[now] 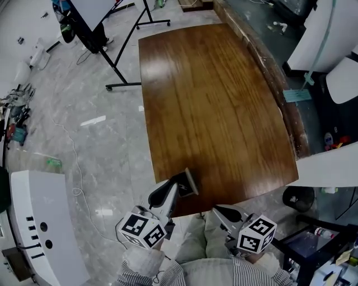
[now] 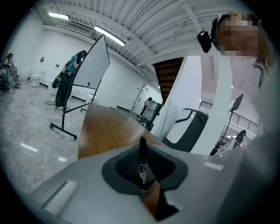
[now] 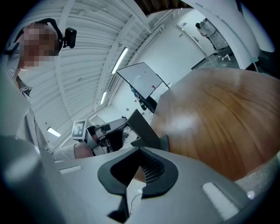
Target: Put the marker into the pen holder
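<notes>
A black marker stands upright between the jaws of my left gripper, which is shut on it. In the head view the left gripper reaches over the near edge of the brown wooden table; the marker itself is too small to make out there. My right gripper hangs just off the table's near edge, to the right of the left one, jaws together with nothing in them. Its camera sees the left gripper from the side. No pen holder shows in any view.
A whiteboard on a wheeled stand is beyond the table's far left corner. A white machine stands on the marble floor at near left. White chairs and a dark round stool line the right side.
</notes>
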`<state>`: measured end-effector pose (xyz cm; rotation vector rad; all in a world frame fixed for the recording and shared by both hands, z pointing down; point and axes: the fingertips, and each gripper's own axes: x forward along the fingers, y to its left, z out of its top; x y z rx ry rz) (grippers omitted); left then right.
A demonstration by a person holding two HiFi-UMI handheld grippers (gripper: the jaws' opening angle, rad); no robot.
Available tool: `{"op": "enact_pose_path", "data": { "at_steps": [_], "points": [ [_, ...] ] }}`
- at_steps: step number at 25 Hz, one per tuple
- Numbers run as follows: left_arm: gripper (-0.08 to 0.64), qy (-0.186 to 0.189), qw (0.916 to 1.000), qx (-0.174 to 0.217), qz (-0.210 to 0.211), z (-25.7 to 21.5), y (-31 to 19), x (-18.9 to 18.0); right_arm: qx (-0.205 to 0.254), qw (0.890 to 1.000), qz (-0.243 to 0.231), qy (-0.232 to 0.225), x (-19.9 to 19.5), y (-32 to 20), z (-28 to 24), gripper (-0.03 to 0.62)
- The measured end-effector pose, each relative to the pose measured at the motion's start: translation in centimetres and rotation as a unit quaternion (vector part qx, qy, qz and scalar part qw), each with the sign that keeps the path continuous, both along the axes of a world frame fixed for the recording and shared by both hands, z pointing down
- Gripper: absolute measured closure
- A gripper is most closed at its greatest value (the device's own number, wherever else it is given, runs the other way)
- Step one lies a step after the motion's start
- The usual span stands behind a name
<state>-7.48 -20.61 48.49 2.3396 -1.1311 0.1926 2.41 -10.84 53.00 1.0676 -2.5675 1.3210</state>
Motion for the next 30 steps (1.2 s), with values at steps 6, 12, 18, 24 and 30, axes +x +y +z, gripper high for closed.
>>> {"op": "enact_pose_path", "data": {
  "at_steps": [6, 12, 18, 24, 30],
  "points": [
    [0.512, -0.07, 0.9968, -0.014, 0.036, 2.8, 0.0, 1.5, -0.008, 1.0, -0.003, -0.001, 0.2, 0.0, 0.8, 0.594],
    [0.511, -0.091, 0.9931, -0.028, 0.068, 4.0, 0.1, 2.8, -0.011, 1.0, -0.001, -0.002, 0.4, -0.4, 0.7, 0.594],
    [0.509, -0.076, 0.9946, -0.043, 0.056, 4.2, -0.6, 2.7, -0.011, 1.0, -0.002, -0.008, 0.5, -0.4, 0.8, 0.594],
    [0.507, -0.084, 0.9946, -0.045, 0.043, 4.6, -1.1, 2.9, -0.008, 1.0, -0.002, -0.006, 0.6, -0.5, 0.5, 0.594],
    [0.508, -0.086, 0.9937, -0.059, 0.041, 5.0, -1.4, 3.0, -0.003, 1.0, -0.002, -0.004, 1.2, -0.6, 0.0, 0.594]
  ]
}}
